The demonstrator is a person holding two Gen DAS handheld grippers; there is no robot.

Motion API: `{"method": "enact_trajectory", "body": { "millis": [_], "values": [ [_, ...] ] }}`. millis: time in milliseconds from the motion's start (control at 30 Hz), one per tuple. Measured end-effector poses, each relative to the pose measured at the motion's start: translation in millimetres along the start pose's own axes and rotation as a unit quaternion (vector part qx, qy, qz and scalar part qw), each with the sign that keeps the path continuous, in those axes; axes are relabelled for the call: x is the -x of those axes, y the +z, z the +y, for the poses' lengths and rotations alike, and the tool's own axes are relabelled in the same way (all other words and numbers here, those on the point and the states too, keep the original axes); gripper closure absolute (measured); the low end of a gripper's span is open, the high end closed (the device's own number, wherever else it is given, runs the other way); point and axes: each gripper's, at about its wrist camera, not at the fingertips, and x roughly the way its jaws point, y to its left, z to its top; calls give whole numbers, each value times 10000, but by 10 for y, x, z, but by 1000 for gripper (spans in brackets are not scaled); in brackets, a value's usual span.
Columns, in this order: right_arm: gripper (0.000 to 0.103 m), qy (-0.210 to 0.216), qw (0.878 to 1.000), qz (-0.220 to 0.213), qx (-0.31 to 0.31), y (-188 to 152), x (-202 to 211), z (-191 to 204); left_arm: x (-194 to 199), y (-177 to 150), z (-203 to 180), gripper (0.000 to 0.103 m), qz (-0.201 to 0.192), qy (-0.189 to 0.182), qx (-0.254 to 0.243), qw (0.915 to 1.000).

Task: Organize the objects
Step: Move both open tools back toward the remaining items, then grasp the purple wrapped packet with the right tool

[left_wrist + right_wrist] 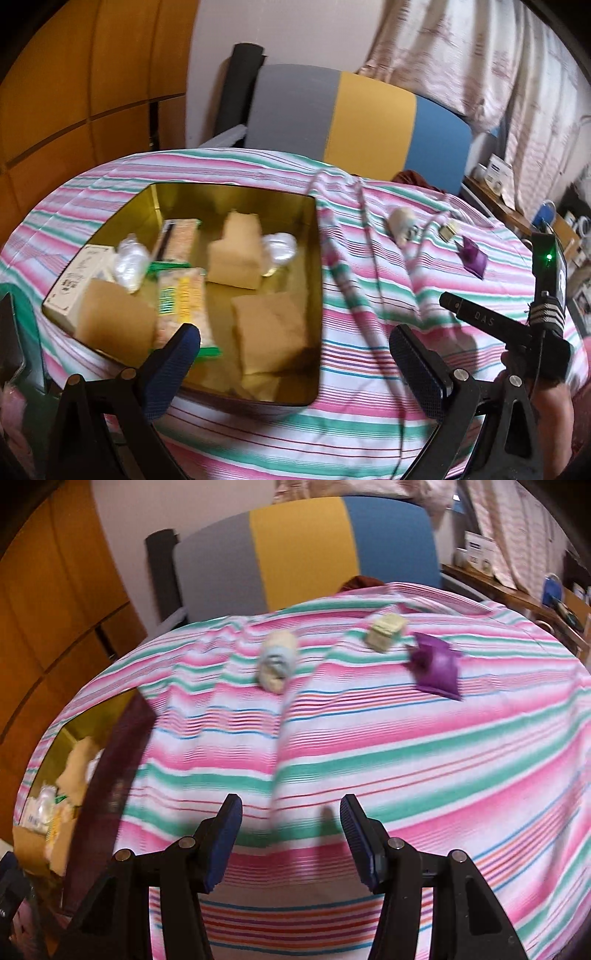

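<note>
A gold tin box (pixel 317 280) stands on the striped cloth and holds several items: brown paper packets (pixel 269 325), cracker packs (pixel 184 295), a white carton (pixel 79 277) and clear wrapped pieces. My left gripper (pixel 295 339) is open and empty, just above the tin's near edge. Loose on the cloth lie a small white roll (pixel 275 661), a pale green block (pixel 386 629) and a purple sachet (pixel 436 666); they also show in the left wrist view, the sachet (pixel 472 256) rightmost. My right gripper (pixel 291 812) is open and empty, well short of them. The tin (pixel 122 738) sits at its left.
A chair (pixel 354 114) with grey, yellow and blue back stands behind the table. Wooden cabinets are at the left, curtains and a cluttered shelf (pixel 498 177) at the right. The cloth (pixel 406 757) has raised folds between tin and loose items. The other gripper's body (pixel 546 314) shows at right.
</note>
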Motion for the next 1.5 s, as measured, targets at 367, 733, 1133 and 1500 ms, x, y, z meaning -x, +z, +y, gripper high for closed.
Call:
{"method": "enact_trajectory", "body": {
  "millis": [367, 733, 1133, 1500],
  "values": [
    [47, -355, 9989, -92, -281, 42, -32, -550, -227, -43, -499, 0, 317, -166, -473, 9982],
    [39, -587, 9971, -344, -335, 210, -122, -1002, -547, -60, -963, 0, 482, -288, -912, 9942],
    [37, -626, 9943, -689, -516, 982, -555, -1246, -713, -13, -1128, 0, 507, -171, -1108, 9924],
    [66, -421, 9940, -605, -811, 1003, -779, -1361, -844, 93, -1106, 0, 521, -62, -923, 9944]
  ]
}}
